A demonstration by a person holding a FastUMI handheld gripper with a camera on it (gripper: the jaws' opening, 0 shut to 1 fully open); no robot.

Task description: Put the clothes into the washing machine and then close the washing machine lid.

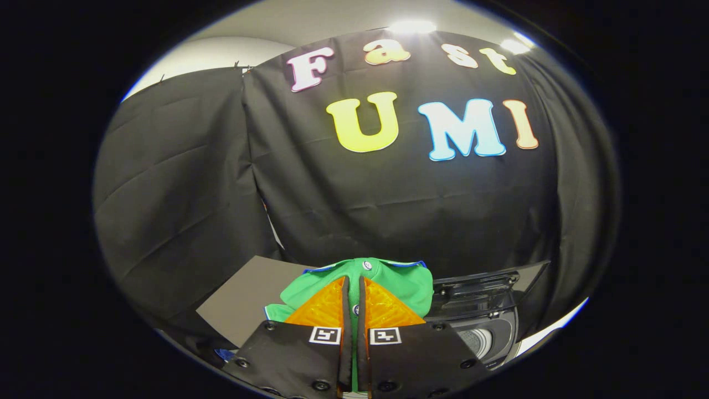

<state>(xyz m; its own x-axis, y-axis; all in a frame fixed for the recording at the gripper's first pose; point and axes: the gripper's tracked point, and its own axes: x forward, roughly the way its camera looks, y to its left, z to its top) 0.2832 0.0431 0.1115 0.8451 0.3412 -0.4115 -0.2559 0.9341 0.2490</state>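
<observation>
My gripper (354, 285) is shut on a green garment with blue trim (404, 282), its two orange fingers (324, 307) pressed close together with the cloth pinched between them. The garment bunches up around and beyond the fingertips and hangs lifted in the air. Below and to the right of the fingers is the washing machine (487, 332), dark, with its lid (487, 288) raised open behind the opening. A pale part of the drum (477, 338) shows inside. The garment hides most of the opening.
A grey flat surface (243, 305) lies to the left of the fingers, beside the machine. The black cloth wall (388, 205) stands close behind both. A small blue item (224, 354) peeks out beneath the left finger mount.
</observation>
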